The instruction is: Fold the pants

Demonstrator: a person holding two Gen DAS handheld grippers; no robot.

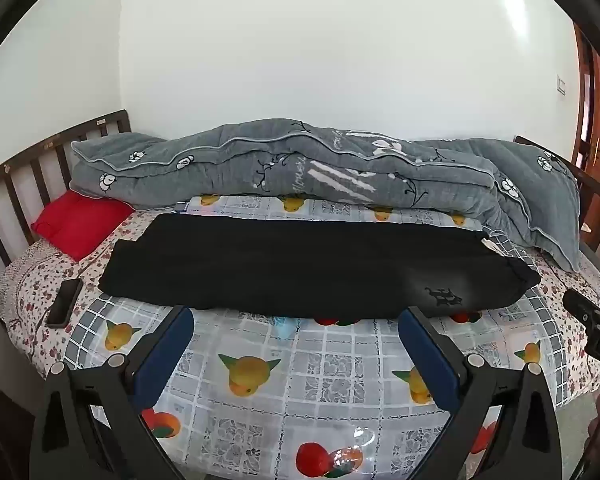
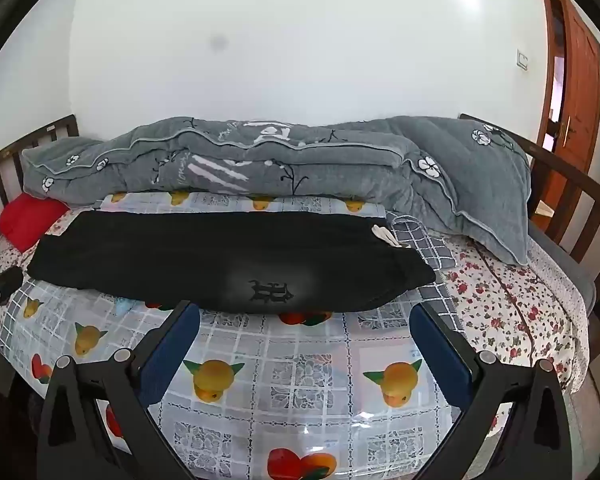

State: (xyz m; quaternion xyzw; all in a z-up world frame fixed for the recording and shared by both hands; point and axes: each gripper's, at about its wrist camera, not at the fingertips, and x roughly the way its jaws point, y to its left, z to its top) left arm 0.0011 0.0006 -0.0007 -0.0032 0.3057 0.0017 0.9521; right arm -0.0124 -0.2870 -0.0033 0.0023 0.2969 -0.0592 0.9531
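Observation:
Black pants (image 1: 300, 264) lie flat across the bed, legs stacked lengthwise, waist end at the right with a small dark logo (image 1: 444, 296). They also show in the right wrist view (image 2: 220, 260). My left gripper (image 1: 296, 320) is open and empty, hovering just in front of the pants' near edge. My right gripper (image 2: 306, 314) is open and empty, in front of the pants near the logo (image 2: 270, 292). The right gripper's body shows at the right edge of the left wrist view (image 1: 592, 320).
A plastic fruit-print cloth (image 1: 300, 380) covers the bed under the pants. A grey quilt (image 1: 300, 168) lies along the wall. A red pillow (image 1: 80, 220) and a black phone (image 1: 64, 302) lie at the left. Wooden rails (image 2: 572, 200) bound the bed ends.

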